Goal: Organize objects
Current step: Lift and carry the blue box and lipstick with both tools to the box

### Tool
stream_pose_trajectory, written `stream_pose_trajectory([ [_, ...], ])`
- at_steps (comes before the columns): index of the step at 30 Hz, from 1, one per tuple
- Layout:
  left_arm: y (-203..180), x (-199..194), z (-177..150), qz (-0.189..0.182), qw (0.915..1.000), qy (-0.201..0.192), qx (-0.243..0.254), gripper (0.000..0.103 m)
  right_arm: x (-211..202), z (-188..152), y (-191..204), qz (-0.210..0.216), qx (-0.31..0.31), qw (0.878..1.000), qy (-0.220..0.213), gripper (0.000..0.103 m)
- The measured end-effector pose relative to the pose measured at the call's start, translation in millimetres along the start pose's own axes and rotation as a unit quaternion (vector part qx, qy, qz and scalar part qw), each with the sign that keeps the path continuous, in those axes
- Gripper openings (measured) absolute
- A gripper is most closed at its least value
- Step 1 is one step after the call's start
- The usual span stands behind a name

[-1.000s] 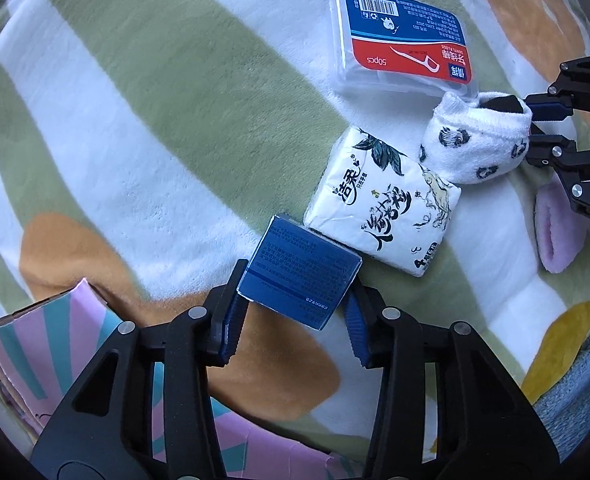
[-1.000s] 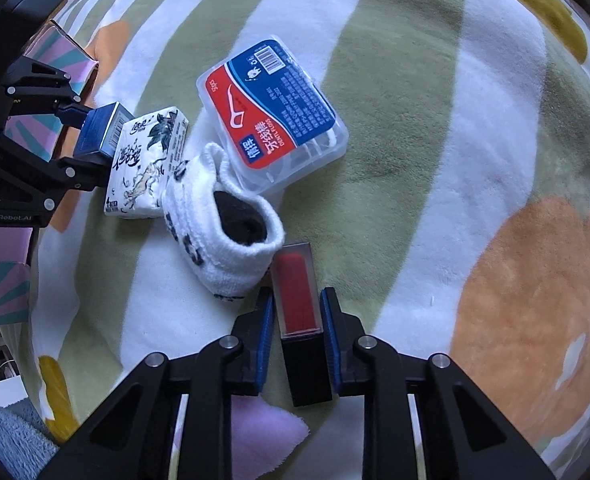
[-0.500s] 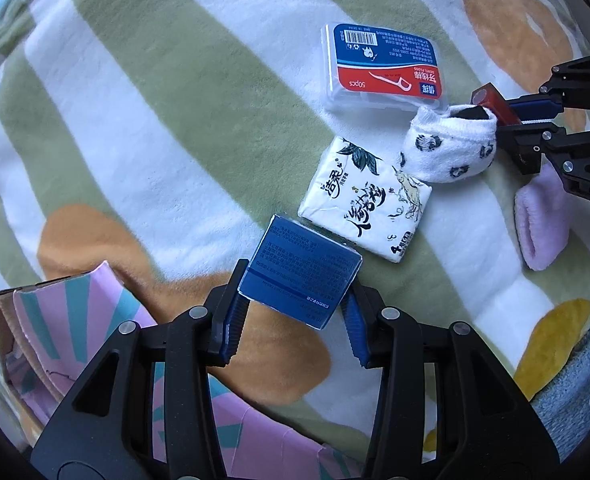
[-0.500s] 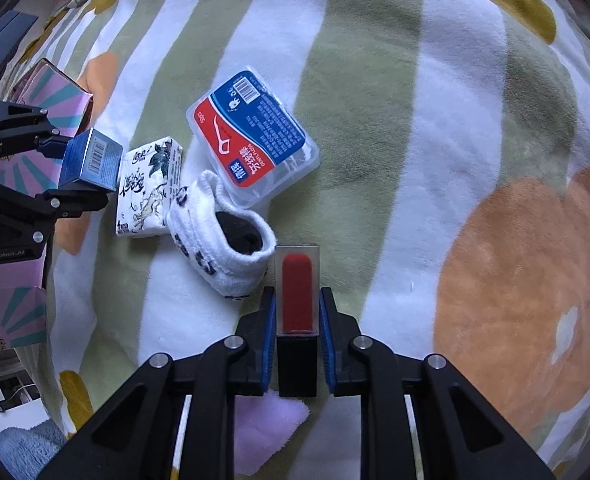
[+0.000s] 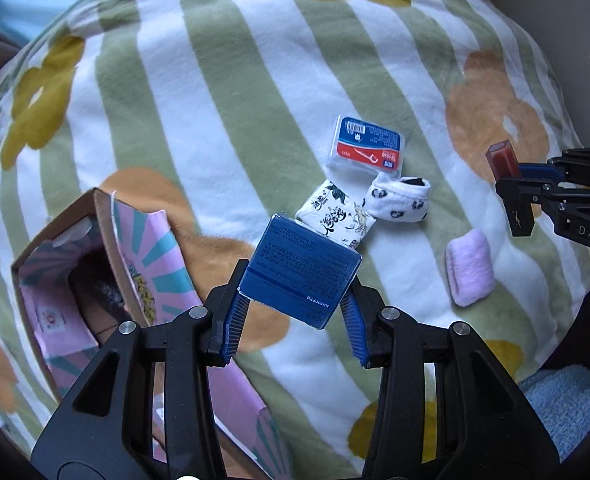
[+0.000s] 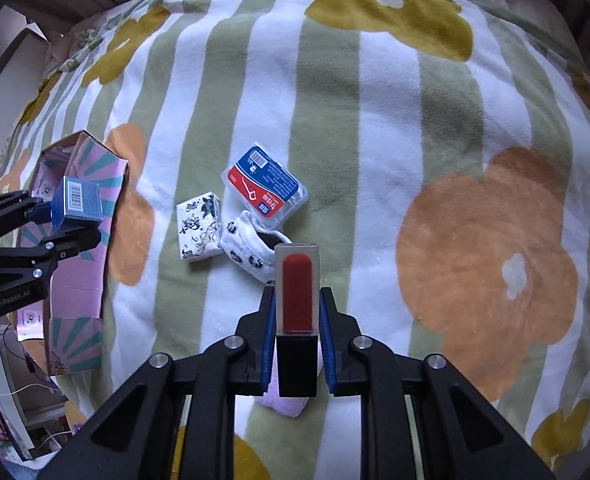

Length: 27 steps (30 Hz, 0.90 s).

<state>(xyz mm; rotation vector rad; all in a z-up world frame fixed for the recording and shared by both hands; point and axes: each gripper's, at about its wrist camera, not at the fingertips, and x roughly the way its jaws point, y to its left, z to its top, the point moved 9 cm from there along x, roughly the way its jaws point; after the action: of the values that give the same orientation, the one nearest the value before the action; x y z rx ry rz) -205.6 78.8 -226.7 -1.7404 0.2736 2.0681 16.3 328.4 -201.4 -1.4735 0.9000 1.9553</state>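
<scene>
My left gripper (image 5: 295, 322) is shut on a small blue box (image 5: 300, 270), held high above the striped blanket; the same box (image 6: 79, 204) shows at the left of the right wrist view. My right gripper (image 6: 296, 334) is shut on a red lipstick in a clear, black-based case (image 6: 297, 296), also seen at the right edge of the left wrist view as the lipstick (image 5: 505, 162). Below lie a tissue pack (image 5: 335, 216), a white patterned sock (image 5: 400, 198), a floss-pick box (image 5: 369, 148) and a pink folded cloth (image 5: 469, 266).
An open pink cardboard box with teal rays (image 5: 75, 276) sits at the left on the blanket (image 5: 215, 100), with its flap (image 6: 107, 172) raised. A light blue towel (image 5: 567, 412) lies at the lower right. A cluttered floor with cables (image 6: 23, 400) lies beyond the bed edge.
Both grippers have risen well above the blanket with their objects, so the items below look smaller. The lipstick has left the sock's side. More of the pink box has come into view.
</scene>
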Motion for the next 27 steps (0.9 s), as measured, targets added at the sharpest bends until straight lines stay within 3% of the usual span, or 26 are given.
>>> stream_pose_trajectory([
  [8, -12, -70, -30, 0.01, 0.9951, -0.066, -0.073, 0.039, -49, -1, 36, -0.015, 0.016, 0.999, -0.041, 0.018],
  [16, -21, -131, -56, 0.023, 0.9782, -0.129, -0.162, 0.039, -95, -24, 64, -0.024, 0.017, 0.996, -0.08, 0.018],
  [19, -25, -147, -65, 0.029, 0.9726, -0.146, -0.178, 0.039, -105, -39, 71, -0.034, 0.015, 0.996, -0.083, 0.018],
  [27, -28, -159, -86, 0.024, 0.9689, -0.157, -0.19, 0.039, -111, -52, 83, -0.042, 0.013, 0.995, -0.085, 0.018],
])
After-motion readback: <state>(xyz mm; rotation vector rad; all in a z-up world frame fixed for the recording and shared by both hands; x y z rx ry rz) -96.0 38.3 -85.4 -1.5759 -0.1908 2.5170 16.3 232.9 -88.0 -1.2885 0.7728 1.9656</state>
